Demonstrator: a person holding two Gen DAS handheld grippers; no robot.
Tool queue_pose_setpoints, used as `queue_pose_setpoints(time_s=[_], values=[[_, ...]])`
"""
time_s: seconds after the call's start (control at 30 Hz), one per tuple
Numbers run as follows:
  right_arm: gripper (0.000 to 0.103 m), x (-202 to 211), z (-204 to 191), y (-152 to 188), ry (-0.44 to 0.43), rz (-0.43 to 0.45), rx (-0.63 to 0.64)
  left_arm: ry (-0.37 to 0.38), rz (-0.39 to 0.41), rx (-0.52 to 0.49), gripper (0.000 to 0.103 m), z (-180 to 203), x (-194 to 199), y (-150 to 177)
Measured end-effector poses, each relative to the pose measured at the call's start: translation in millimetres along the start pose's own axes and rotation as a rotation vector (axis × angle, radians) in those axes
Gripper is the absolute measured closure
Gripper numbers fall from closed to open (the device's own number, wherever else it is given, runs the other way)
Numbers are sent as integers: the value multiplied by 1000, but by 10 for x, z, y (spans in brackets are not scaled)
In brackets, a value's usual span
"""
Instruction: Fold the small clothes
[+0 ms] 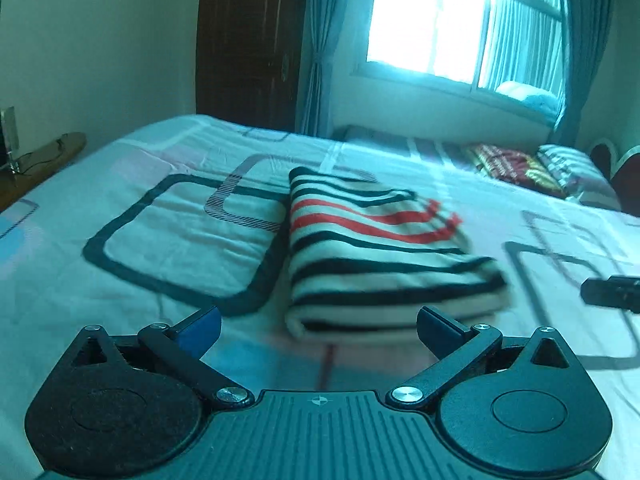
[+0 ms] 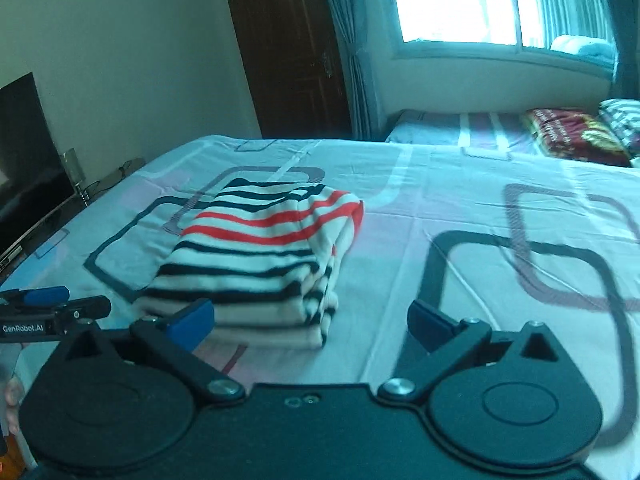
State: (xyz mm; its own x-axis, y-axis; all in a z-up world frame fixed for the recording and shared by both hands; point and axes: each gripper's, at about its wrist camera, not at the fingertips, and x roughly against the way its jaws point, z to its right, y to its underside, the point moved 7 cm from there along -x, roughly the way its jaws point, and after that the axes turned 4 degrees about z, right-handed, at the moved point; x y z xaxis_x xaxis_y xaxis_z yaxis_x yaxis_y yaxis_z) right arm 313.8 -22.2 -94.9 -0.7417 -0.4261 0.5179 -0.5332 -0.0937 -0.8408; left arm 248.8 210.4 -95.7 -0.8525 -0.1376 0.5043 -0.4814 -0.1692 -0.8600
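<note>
Nearest to me, the left gripper [image 1: 318, 326] has its fingers [image 1: 200, 328] spread wide with nothing between them, and the right gripper [image 2: 310, 320] is spread the same way, also empty. In the right wrist view the left gripper [image 2: 44, 312] comes in from the left edge, and on its black body I can read "GenRobot.AI". In the left wrist view a dark part of the right gripper [image 1: 612, 294] shows at the right edge.

Just beyond both pairs of fingers lies the striped garment [image 1: 384, 256], folded into a thick, neat stack on the bed [image 1: 168, 236]. It is white with dark stripes, and some red stripes run across its upper layer. Neither gripper touches it.

The bedsheet is pale with dark rounded-square outlines. Farther away, near the head of the bed, lie a dark red patterned pillow [image 2: 576, 136] and a striped one [image 2: 624, 120]. Behind them are a bright window [image 1: 452, 20], blue curtains [image 1: 320, 48] and a dark wooden door [image 2: 288, 48]. A dark television [image 2: 28, 160] stands at the left.
</note>
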Motion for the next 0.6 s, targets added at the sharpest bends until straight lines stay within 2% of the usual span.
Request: queue_pose_setpoints(time_s=[0.13,0.33,0.43,0.6], values=[[1,593,-105,178,34,-17,10,22,-6,12,0,161,630,108],[1,1383,-273,382,52,-7,19,30,36,16,0,311,1555,280],[1,1681,-392,454,59,22,45,40,62,17,0,375,1898,314],[1,2030,-499,453,60,64,62,43,95,4,0,448,2240,301]])
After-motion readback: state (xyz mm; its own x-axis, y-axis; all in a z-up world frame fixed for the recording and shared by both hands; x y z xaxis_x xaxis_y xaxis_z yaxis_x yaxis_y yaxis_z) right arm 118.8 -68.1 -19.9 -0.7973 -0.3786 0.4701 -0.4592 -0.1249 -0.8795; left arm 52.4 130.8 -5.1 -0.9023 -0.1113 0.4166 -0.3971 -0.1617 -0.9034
